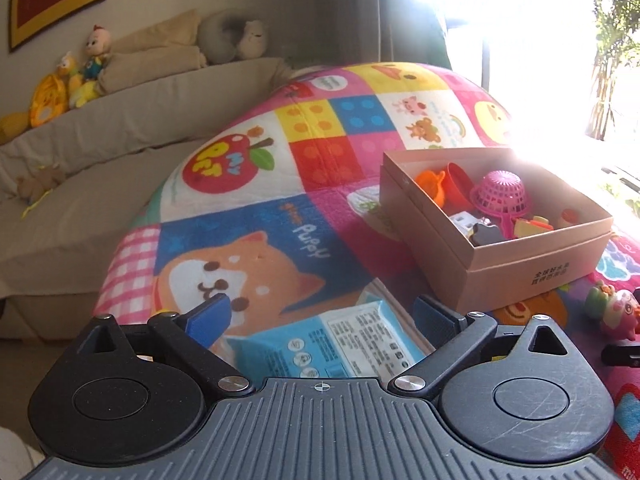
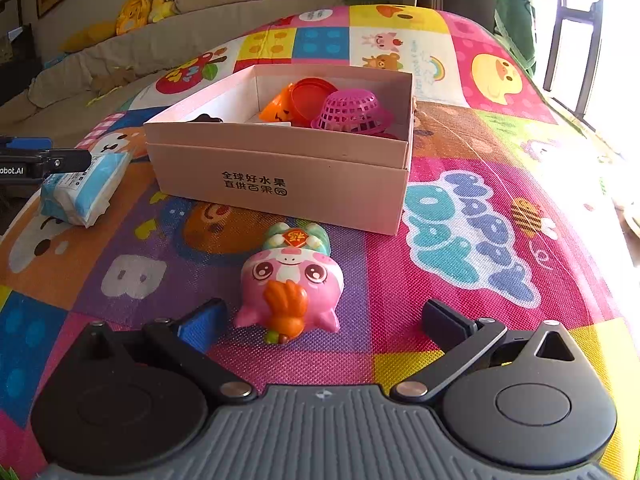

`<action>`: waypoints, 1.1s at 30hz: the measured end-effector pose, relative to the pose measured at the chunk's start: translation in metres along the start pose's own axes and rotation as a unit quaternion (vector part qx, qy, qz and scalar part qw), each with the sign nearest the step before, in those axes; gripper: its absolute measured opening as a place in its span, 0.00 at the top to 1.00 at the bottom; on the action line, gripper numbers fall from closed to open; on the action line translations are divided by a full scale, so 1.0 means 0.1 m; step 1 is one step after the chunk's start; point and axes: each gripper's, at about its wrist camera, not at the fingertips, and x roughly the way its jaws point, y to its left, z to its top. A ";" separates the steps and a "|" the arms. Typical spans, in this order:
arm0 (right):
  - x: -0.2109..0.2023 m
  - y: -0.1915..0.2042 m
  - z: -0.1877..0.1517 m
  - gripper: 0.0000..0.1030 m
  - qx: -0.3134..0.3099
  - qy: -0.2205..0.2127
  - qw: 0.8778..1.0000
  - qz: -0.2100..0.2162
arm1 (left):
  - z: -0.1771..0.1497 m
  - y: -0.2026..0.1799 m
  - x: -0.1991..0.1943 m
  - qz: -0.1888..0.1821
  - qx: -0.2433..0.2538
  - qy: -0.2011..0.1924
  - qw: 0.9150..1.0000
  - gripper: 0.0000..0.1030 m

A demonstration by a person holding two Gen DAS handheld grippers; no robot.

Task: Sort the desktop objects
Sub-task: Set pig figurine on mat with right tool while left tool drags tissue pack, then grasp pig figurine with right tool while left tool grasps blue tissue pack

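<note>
Fingers of our left gripper (image 1: 324, 316) spread wide around the tissue pack (image 1: 332, 340). Our right gripper (image 2: 324, 320) gapes wide by the pink pig toy (image 2: 290, 284), near the cardboard box (image 2: 280, 168).

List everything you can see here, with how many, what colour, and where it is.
cardboard box: one, pale pink, mid-mat
pink basket: one, in the box
orange toys: a few, in the box
pig toy: one, pink, on the mat before the box
tissue pack: one, blue and white, left of the box
play mat: one, multicoloured
plush toys: several, yellow, on the sofa
left tool: open, around the tissue pack
right tool: open, at the pig toy
</note>
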 end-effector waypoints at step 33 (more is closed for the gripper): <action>0.00 0.00 0.00 0.00 0.000 0.000 1.000 0.000 | -0.80 -0.85 -0.68 -0.084 0.126 0.074 0.986 0.00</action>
